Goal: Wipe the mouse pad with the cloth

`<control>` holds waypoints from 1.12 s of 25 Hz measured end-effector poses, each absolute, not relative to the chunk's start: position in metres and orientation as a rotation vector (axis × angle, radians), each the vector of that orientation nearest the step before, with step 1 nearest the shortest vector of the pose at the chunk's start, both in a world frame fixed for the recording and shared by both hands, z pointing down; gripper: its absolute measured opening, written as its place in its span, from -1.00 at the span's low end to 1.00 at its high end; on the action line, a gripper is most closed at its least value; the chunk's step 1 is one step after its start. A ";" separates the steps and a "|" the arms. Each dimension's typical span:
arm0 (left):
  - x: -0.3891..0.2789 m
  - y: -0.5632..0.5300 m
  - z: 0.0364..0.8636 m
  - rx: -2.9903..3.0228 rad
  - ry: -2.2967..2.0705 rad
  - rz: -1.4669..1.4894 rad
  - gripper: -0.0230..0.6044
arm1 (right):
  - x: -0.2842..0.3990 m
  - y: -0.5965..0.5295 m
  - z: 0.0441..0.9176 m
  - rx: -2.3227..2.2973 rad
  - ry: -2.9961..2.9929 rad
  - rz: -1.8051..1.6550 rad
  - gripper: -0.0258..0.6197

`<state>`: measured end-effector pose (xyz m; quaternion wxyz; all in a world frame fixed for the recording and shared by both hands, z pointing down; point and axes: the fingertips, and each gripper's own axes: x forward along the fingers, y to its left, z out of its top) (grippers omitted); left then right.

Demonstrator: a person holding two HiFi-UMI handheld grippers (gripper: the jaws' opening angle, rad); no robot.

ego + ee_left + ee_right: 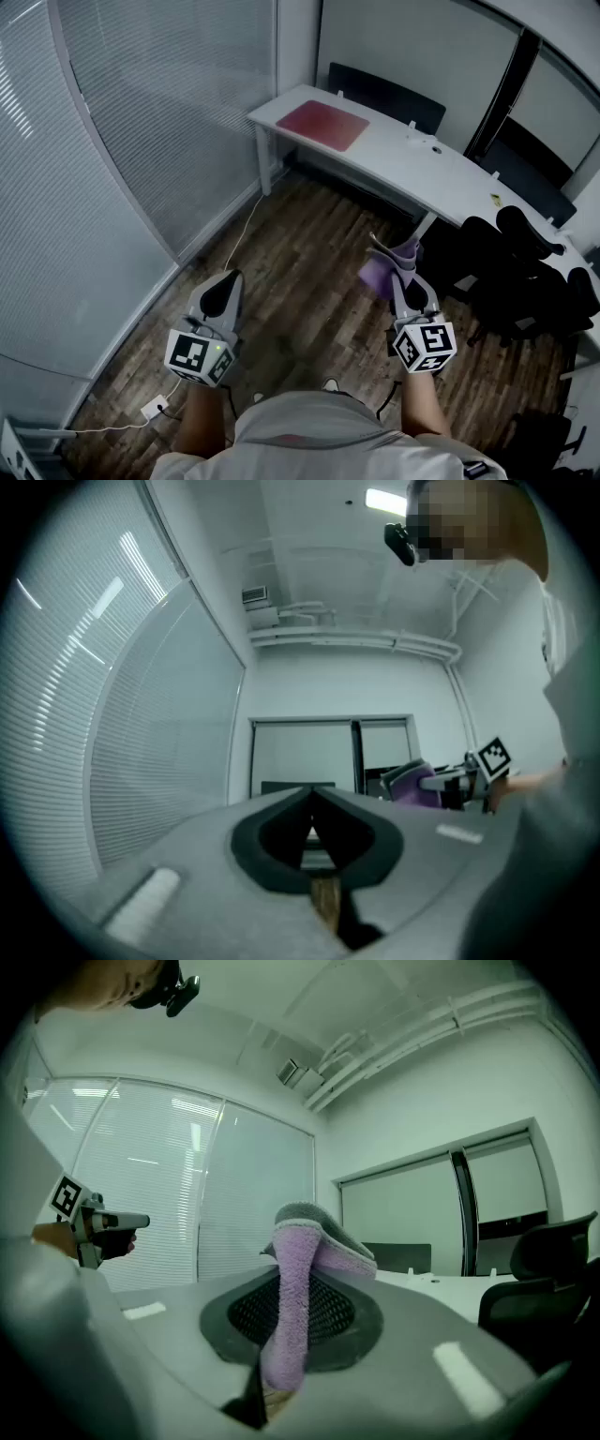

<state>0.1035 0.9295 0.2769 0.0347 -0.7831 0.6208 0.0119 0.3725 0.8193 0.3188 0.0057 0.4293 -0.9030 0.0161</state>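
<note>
I've got the long white desk (450, 173) at 1 o'clock, well apart from me, with the dark red rectangular mouse pad (322, 125) lying on its 12 o'clock end, not yet touched. My right gripper (401, 272) is clamped on the purple-and-grey fluffy cloth (298, 1241), most of it flopping loose past the jaws. My left gripper (312, 808) is closed on nothing. Risks: the thin pinch could let the cloth slip mid-wipe, and the unpinned pad could skid. No readable text, only marker squares.
</note>
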 end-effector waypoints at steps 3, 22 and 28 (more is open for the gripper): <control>0.110 0.926 0.279 -2.411 1.905 0.035 -0.92 | 0.376 0.815 0.320 1.343 -2.830 0.053 -0.78; 0.153 0.905 0.284 -2.404 1.927 0.005 -0.92 | 0.408 0.793 0.329 1.266 -2.904 0.124 -0.78; 0.196 0.885 0.289 -2.398 1.920 -0.002 -0.92 | 0.444 0.773 0.340 1.229 -2.916 0.133 -0.78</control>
